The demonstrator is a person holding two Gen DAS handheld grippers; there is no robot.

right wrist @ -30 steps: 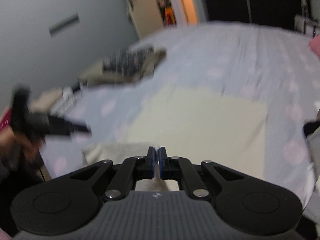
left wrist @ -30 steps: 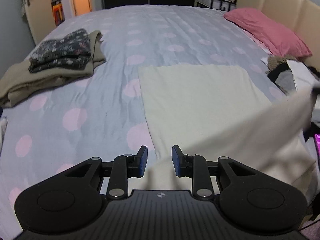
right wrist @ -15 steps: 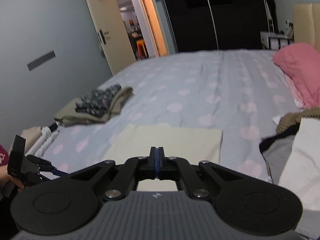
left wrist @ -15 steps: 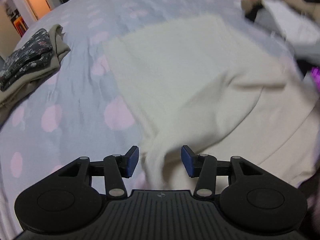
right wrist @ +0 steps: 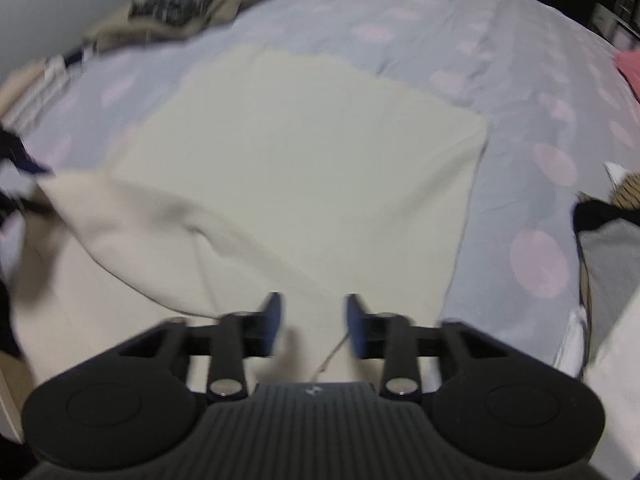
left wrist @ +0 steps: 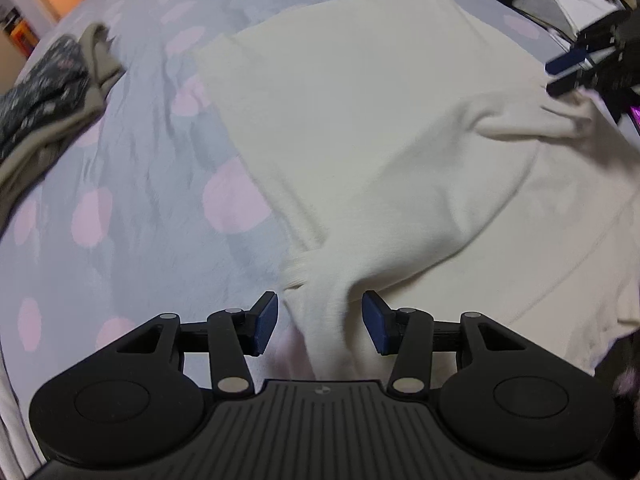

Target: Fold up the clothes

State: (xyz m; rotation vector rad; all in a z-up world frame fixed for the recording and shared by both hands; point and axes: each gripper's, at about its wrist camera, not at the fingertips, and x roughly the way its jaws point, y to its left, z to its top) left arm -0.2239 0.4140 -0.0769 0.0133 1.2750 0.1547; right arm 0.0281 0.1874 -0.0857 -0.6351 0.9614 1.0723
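On the far left of your bed, a folded pile of clothes (left wrist: pixel 48 100), a dark floral piece atop a tan one, sits well apart from the work on the polka-dot bedsheet (left wrist: pixel 120 208). Moving right, your left gripper (left wrist: pixel 319 322) hangs with its blue pads spread wide, a bunched corner of the cream garment (left wrist: pixel 360 120) lying between them but pinched by neither. The garment lies mid-bed, its near part turned over onto the flat body in a slack, uneven flap (left wrist: pixel 460 184) with a ridge running toward the right. There your right gripper (right wrist: pixel 313 326) is likewise parted, holding nothing, a loose thread (right wrist: pixel 332 354) trailing just below its gap. The risk from here, as it looks: with neither tool gripping, the rumpled flap may settle crooked, and a crease pressed in now would fix the skew. Close on the bunched corner and you may catch two layers, dragging the lower body out of square; the thread could snag a pad. At far right, the heap of unfolded clothes (right wrist: pixel 608 248) lies near enough to get swept in.
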